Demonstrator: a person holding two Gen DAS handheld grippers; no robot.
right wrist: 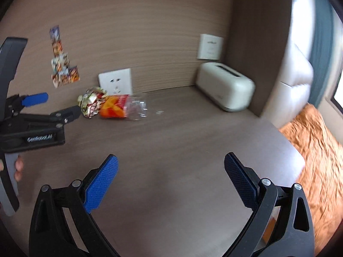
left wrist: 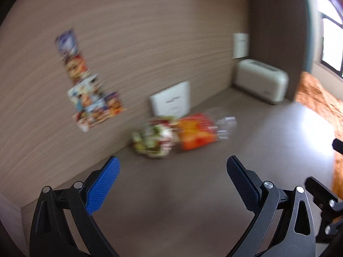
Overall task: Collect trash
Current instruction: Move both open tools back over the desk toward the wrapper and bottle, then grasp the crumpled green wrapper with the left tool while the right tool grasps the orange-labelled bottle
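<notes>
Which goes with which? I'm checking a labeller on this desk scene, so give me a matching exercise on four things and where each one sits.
Things:
1. crumpled wrapper
2. plastic bottle
3. toaster
4. stickers

Places:
A. in the corner of the desk
B. on the wall, left of the socket
C. lying on its side, orange label showing
D. at the bottle's left end, below the socket

Pairs: 1-D, 2-C, 3-A, 4-B

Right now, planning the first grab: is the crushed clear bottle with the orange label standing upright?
No, the crushed clear bottle lies on its side beside the crumpled wrapper.
</notes>
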